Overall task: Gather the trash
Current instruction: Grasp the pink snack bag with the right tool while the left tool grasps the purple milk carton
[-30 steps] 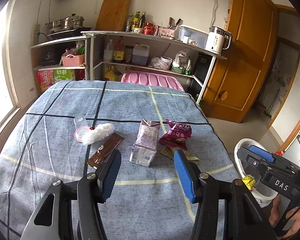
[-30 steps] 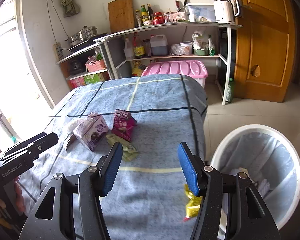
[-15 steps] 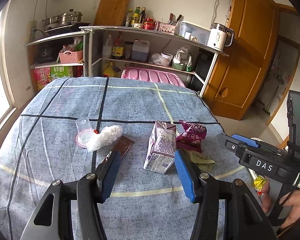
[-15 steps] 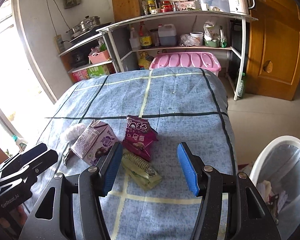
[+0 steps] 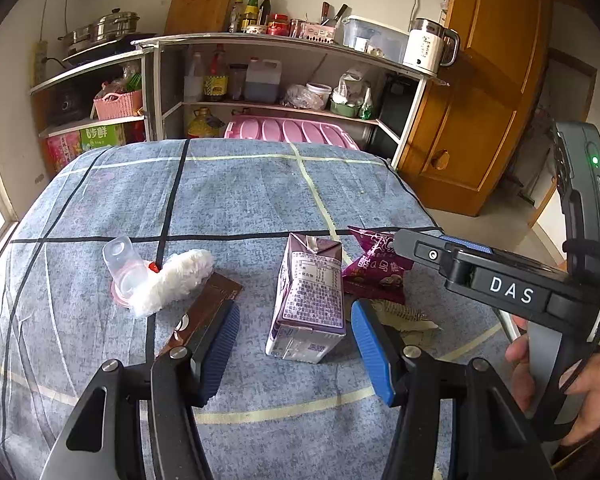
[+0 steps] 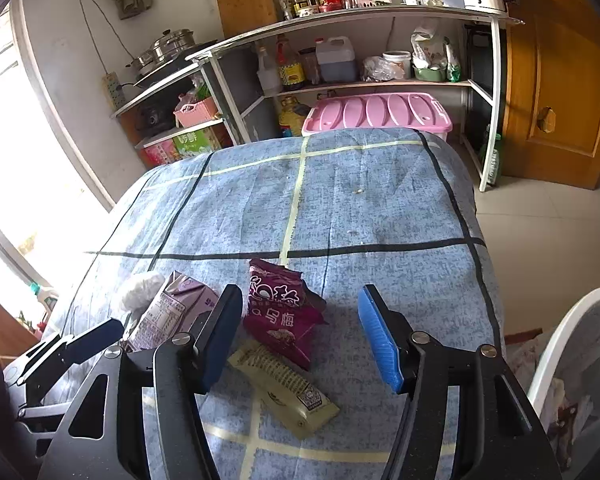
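Note:
Trash lies on the blue checked tablecloth (image 5: 240,200). A purple milk carton (image 5: 310,300) lies between the open fingers of my left gripper (image 5: 296,344). A brown wrapper (image 5: 204,316), a white tissue wad (image 5: 172,280) and a clear plastic cup (image 5: 124,268) lie to its left. My right gripper (image 6: 300,332) is open and empty over a purple snack bag (image 6: 280,312) and a beige wrapper (image 6: 288,388). The carton also shows in the right wrist view (image 6: 172,312). The right gripper also shows in the left wrist view (image 5: 500,280).
A white bin with a liner (image 6: 572,364) stands on the floor right of the table, with trash inside. Kitchen shelves (image 5: 284,44), a pink storage box lid (image 5: 292,132) and a wooden door (image 5: 488,92) are behind the table.
Both grippers have moved forward over the table. The right one swung from the bin to the purple snack bag. The left one closed in around the carton. Both stay open.

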A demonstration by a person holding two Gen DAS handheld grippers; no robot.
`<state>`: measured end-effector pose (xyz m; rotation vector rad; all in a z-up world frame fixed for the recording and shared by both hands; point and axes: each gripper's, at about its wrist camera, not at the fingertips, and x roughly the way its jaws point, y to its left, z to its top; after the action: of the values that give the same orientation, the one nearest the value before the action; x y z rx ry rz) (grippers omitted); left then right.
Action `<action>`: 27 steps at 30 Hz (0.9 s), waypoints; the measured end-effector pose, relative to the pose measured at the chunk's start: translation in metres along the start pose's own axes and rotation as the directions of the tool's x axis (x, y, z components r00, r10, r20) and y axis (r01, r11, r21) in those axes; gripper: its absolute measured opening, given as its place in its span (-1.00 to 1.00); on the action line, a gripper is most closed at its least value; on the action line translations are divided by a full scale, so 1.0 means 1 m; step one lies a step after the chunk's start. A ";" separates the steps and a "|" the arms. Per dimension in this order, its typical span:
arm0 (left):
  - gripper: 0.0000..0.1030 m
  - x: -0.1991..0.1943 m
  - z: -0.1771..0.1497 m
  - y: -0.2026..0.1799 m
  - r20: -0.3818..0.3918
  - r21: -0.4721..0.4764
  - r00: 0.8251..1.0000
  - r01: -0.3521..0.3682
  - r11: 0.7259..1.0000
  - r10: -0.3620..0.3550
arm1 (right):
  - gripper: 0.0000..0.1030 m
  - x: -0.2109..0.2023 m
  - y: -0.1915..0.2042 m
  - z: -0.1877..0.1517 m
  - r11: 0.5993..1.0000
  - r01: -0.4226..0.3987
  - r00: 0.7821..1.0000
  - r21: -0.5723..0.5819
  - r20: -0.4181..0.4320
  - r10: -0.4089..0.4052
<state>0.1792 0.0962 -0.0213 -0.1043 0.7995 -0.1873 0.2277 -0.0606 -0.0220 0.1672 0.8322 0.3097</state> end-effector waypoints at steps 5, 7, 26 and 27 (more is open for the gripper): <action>0.12 0.011 0.003 0.002 -0.020 -0.012 1.000 -0.005 1.000 0.005 | 0.19 0.015 0.003 0.004 1.000 -0.010 0.999 0.014 -0.031 0.010; 0.12 0.016 0.004 0.003 -0.027 -0.012 1.000 -0.007 1.000 0.006 | 0.19 0.021 0.002 0.004 0.999 -0.014 0.999 0.034 -0.044 0.015; -0.27 -0.010 -0.011 0.025 0.023 -0.065 1.000 -0.003 0.998 0.005 | -0.30 0.012 0.002 -0.005 0.998 -0.031 0.999 0.046 -0.004 0.032; -0.27 -0.016 -0.013 0.028 0.029 -0.070 1.000 -0.002 0.998 0.004 | -0.30 0.008 0.002 -0.006 0.998 -0.035 0.999 0.047 0.005 0.035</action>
<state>0.1622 0.1262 -0.0237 -0.1712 0.7770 -0.1551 0.2276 -0.0558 -0.0310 0.2263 0.8339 0.3225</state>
